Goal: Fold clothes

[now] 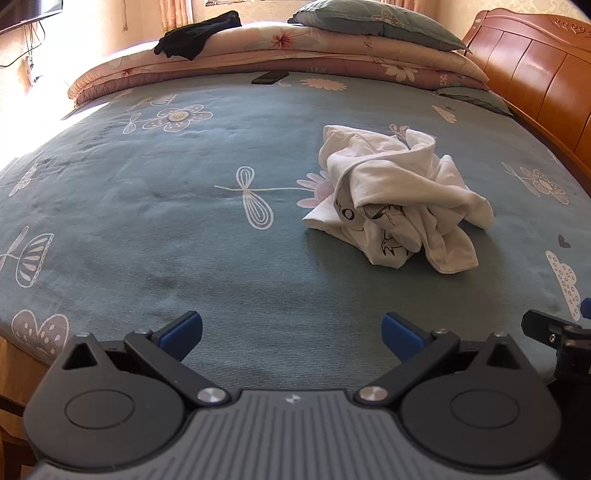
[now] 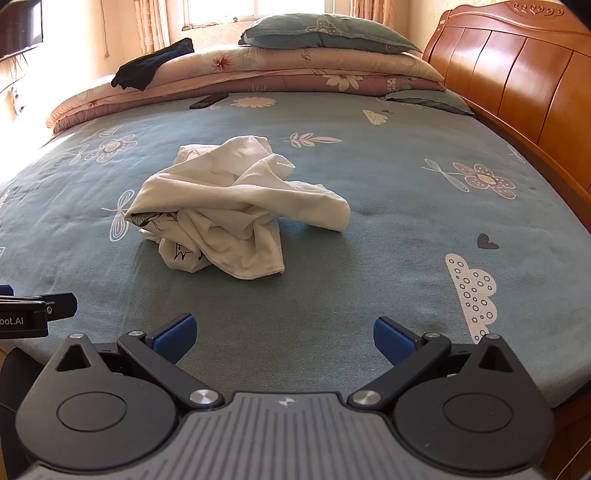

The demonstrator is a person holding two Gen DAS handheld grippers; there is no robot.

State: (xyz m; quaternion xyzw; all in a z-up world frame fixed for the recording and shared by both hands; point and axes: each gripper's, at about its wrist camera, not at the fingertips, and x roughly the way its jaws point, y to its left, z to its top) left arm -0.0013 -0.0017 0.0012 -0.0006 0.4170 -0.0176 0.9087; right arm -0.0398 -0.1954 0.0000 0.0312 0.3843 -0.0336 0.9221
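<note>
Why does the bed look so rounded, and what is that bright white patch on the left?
Left wrist view: the fisheye lens bulges the teal flowered bedsheet into a dome, and sunlight overexposes its left edge. Right wrist view: the same bulge, glare from the window, and the crumpled white T-shirt sharp, casting a soft shadow.

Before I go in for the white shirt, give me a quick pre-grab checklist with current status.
1. Left tongs open and empty: ok.
2. Right tongs open and empty: ok.
3. White shirt in view of both cameras: ok.
4. Shirt spread flat for folding: not ok, crumpled in a heap.
5. Bed sheet around the shirt free of clutter: ok; the phone lies far off by the quilts.
6. Collar or hem located for a grip: cannot tell.
</note>
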